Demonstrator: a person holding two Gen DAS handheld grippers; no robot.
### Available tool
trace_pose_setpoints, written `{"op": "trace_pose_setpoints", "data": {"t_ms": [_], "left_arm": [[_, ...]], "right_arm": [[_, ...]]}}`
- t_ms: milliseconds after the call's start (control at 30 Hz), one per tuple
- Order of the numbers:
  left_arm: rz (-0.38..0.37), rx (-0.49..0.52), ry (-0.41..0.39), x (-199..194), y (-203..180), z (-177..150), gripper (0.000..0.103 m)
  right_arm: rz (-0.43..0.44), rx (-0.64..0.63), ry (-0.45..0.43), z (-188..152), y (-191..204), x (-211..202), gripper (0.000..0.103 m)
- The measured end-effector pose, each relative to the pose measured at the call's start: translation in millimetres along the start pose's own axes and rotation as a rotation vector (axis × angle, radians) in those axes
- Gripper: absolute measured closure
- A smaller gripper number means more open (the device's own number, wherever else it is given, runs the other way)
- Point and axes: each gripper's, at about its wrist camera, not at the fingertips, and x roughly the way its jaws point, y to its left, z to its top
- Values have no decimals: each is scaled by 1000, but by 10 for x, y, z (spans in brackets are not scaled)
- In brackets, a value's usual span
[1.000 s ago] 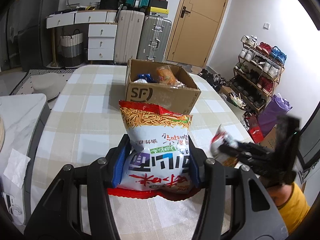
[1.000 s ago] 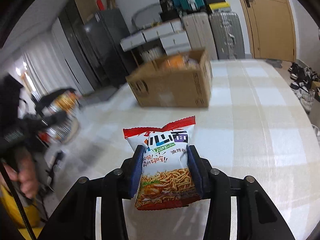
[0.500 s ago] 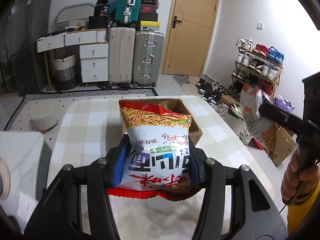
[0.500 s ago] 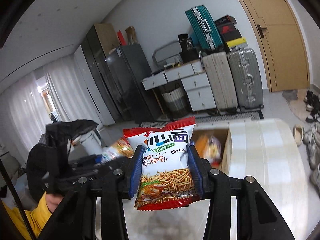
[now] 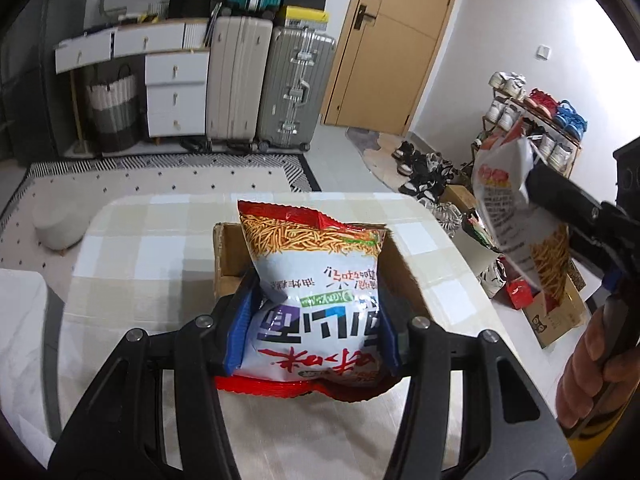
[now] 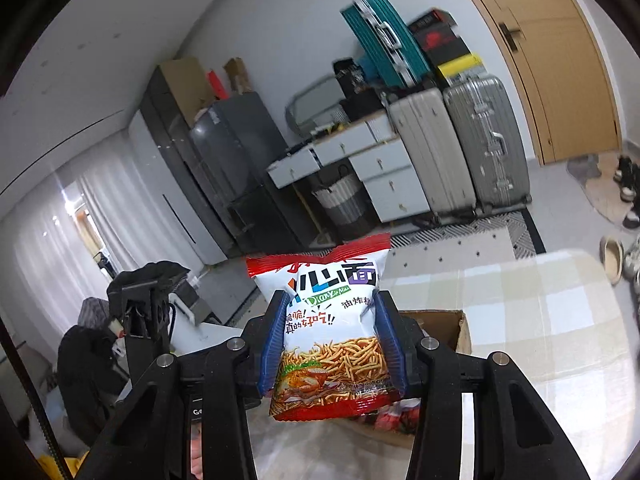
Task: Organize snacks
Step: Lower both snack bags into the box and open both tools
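Note:
My left gripper (image 5: 314, 320) is shut on a white-and-red noodle snack bag (image 5: 316, 280), held upside down above the open cardboard box (image 5: 224, 256) on the checked table. My right gripper (image 6: 332, 336) is shut on a second noodle snack bag (image 6: 332, 320), held upright over the box's near corner (image 6: 444, 328). That right gripper and its bag also show in the left wrist view (image 5: 516, 216), high at the right. The left gripper's black body shows in the right wrist view (image 6: 140, 308), at the left. The box's contents are mostly hidden behind the bags.
The checked tablecloth (image 5: 132, 248) covers the table; its far edge (image 5: 256, 196) lies just beyond the box. A white counter (image 5: 20, 312) adjoins on the left. Suitcases (image 5: 268, 80), drawers (image 5: 176, 92) and a shoe rack (image 5: 532, 120) stand across the floor.
Both grippers have risen and moved forward with their bags, from low over the table to above the box. The box now sits directly beneath the bags.

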Motion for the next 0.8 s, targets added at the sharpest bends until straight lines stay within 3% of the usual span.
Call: {"op": "trace_pose_setpoints", "data": {"t_ms": [367, 700, 800], "left_arm": [[-1, -16, 77, 824, 191, 64, 54], [0, -20, 100, 1021, 301, -29, 54], [-7, -23, 91, 1020, 333, -2, 48]], "right_arm": [[-17, 114, 110, -189, -550, 765, 59], [-7, 188, 153, -412, -772, 963, 59], [-8, 188, 160, -451, -772, 983, 59]]}}
